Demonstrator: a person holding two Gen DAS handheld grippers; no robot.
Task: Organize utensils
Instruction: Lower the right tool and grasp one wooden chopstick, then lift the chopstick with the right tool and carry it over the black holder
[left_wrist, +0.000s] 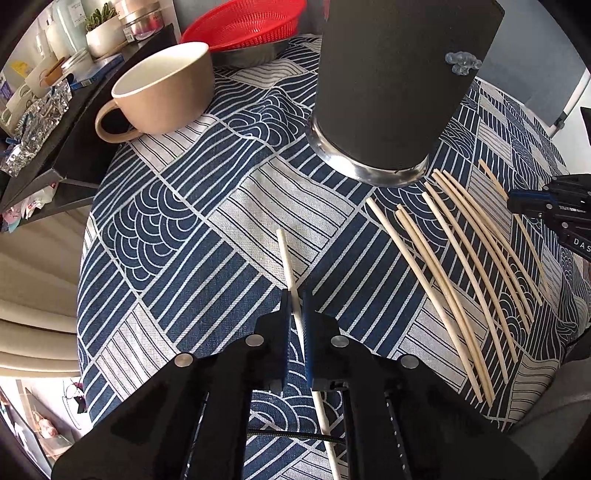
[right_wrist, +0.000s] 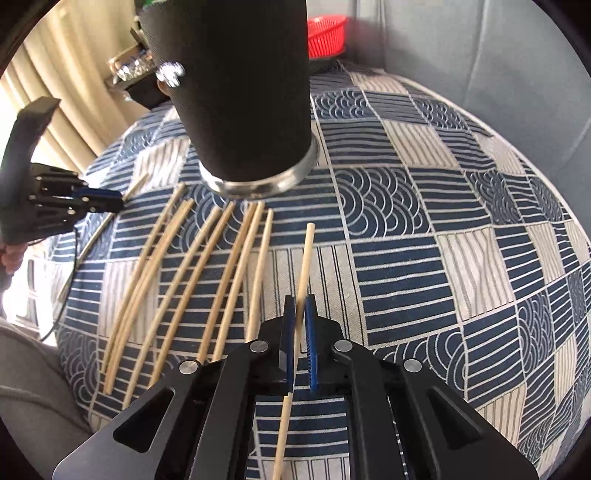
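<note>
A tall black holder with a steel base (left_wrist: 399, 81) stands on the patterned tablecloth; it also shows in the right wrist view (right_wrist: 240, 92). Several pale wooden chopsticks (left_wrist: 465, 258) lie side by side in front of it, also in the right wrist view (right_wrist: 192, 273). My left gripper (left_wrist: 294, 295) is shut on one chopstick (left_wrist: 286, 258), left of the row. My right gripper (right_wrist: 302, 301) is shut on another chopstick (right_wrist: 306, 254), right of the row. Each gripper shows in the other's view: the right (left_wrist: 532, 206), the left (right_wrist: 107, 199).
A beige mug (left_wrist: 162, 88) stands at the back left of the table. A red basket in a steel bowl (left_wrist: 247, 29) sits behind the holder. A dark shelf with jars and clutter (left_wrist: 55, 74) borders the table's left. Curtains hang beyond the left edge.
</note>
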